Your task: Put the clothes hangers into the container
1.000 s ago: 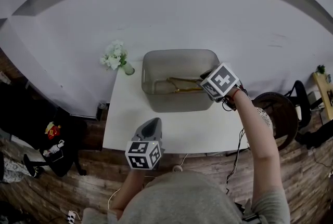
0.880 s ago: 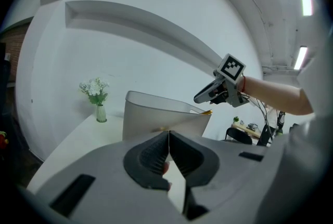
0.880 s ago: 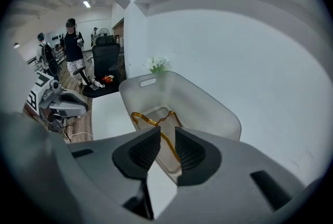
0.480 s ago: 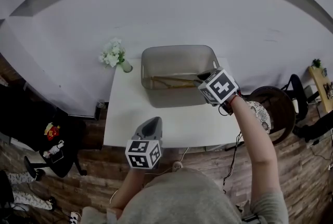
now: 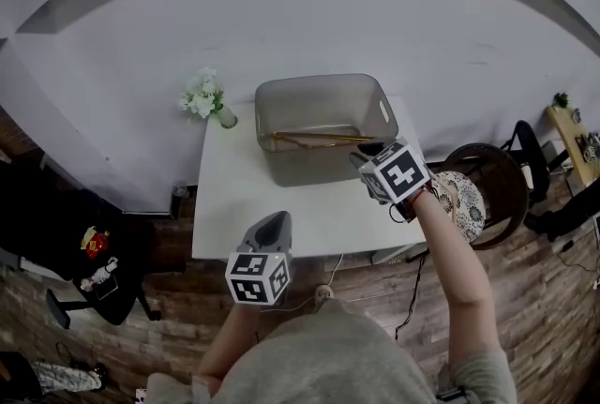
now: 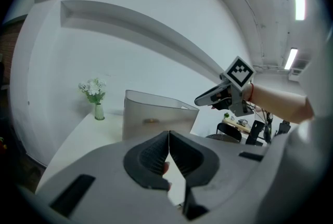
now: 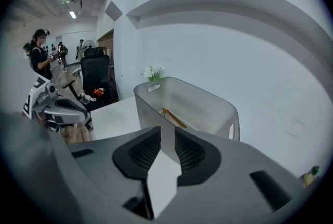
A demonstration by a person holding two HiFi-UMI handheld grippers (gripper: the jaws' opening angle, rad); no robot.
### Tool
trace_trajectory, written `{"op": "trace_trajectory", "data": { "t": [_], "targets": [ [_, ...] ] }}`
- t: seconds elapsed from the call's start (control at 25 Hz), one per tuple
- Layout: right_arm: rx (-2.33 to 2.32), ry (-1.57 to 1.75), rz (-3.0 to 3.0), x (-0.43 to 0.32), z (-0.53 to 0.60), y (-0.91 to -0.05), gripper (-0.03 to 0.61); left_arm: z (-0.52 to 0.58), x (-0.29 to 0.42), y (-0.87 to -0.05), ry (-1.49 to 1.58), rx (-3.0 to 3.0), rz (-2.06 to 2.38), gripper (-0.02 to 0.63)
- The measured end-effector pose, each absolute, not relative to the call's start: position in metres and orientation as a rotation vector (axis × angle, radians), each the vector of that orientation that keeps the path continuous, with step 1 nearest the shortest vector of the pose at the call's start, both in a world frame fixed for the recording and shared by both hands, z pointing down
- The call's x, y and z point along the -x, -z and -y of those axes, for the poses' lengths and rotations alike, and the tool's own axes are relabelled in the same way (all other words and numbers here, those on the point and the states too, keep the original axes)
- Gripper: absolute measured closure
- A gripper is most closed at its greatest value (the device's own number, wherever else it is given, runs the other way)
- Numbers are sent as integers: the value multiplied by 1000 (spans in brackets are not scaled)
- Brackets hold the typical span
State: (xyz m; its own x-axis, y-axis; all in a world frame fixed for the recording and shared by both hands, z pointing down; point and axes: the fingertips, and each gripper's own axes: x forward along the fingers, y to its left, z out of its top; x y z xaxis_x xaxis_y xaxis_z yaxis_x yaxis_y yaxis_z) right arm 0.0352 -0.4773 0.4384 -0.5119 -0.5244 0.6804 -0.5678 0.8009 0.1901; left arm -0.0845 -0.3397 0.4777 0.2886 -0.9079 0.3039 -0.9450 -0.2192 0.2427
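Wooden clothes hangers lie inside the grey translucent container at the back of the white table. My right gripper hovers just outside the container's near right corner, open by a narrow gap with nothing between its pads. In the right gripper view the container is straight ahead with a hanger on its floor. My left gripper hangs over the table's front edge, shut and empty. In the left gripper view its closed pads point at the container, and the right gripper shows beyond it.
A small vase of white flowers stands on the table's back left corner. A round chair with a patterned cushion sits to the table's right. A black office chair and people are farther off.
My right gripper has drawn back out of the container toward its near right corner, leaving the hangers lying inside. The left gripper has stayed where it was.
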Motion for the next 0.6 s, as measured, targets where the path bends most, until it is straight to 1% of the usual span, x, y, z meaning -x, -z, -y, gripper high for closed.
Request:
{"op": "trace_trajectory", "data": {
  "t": [0.2, 0.48, 0.6],
  "targets": [
    [-889, -140, 2251, -35, 443, -447, 512, 321, 87, -478, -143, -2218, 1636, 606],
    [-991, -228, 2254, -39, 374, -479, 575, 280, 87, -484, -145, -2251, 1596, 607],
    [-1033, -266, 2260, -42, 340, -492, 575, 262, 86, -487, -143, -2256, 1584, 606]
  ]
}}
